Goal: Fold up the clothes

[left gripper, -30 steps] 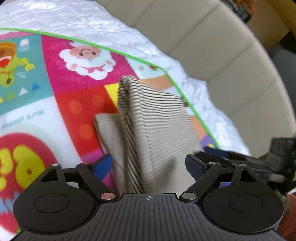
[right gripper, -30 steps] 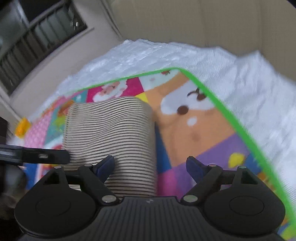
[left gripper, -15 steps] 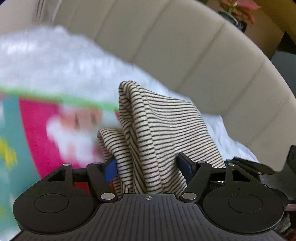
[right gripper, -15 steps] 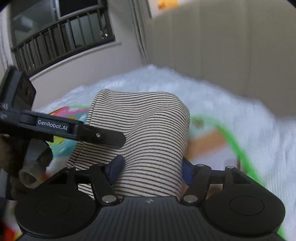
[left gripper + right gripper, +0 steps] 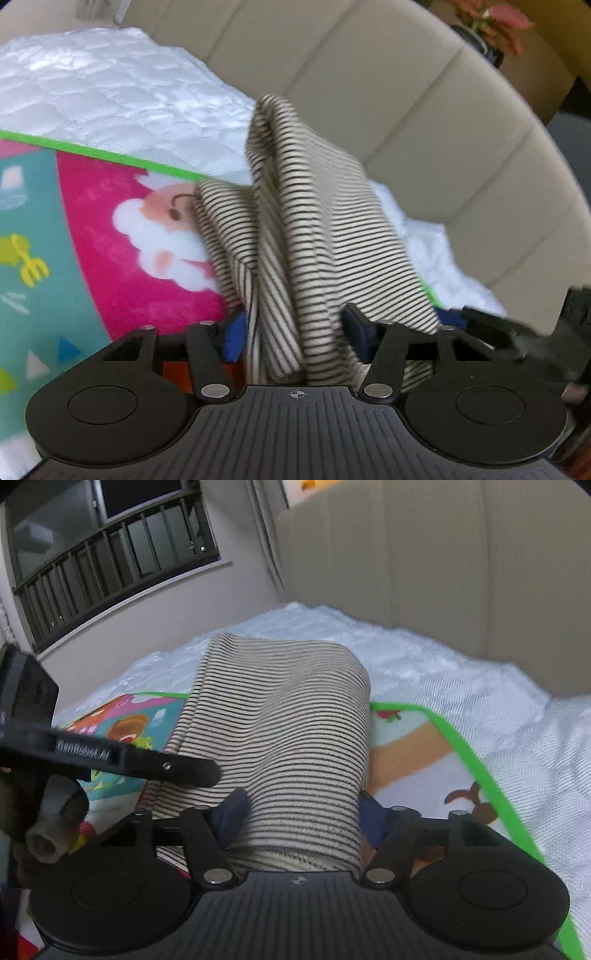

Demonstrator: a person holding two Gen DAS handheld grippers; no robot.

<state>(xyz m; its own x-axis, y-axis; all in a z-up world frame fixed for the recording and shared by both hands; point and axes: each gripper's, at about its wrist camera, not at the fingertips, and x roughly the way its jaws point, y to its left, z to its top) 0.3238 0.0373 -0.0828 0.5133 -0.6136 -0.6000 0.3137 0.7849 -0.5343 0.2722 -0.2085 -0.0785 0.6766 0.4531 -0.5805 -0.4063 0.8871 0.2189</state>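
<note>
On my far left, the bright play mat [image 5: 92,229] lies spread over the white quilted bed cover [image 5: 110,92], its pink panel showing a bearded cartoon face and its edge bound in green. Just right of that face the striped garment [image 5: 317,229] rises from the mat in bunched, doubled folds, cream with thin dark lines, lifted up in front of the beige padded headboard [image 5: 424,92].

My left jaws [image 5: 295,328] are closing on the near end of that cloth. The folds fill the gap between the two blue pads, and both pads look pressed against the fabric, so I have hold of it, about half shut around a thick bundle. At the right edge of this view the dark body of my other tool pokes in, blurred.

From the right wrist camera, the black arm of the left tool crosses the left side, a hand [image 5: 22,812] partly visible under it. The same garment drapes toward me as one broad smooth band, its far fold arched over the mat and the white cover. My right jaws [image 5: 301,819] are also closing, roughly half shut, with the band packed between the pads and gripped. Right of the cloth the mat shows orange and pale panels inside its green border.
</note>
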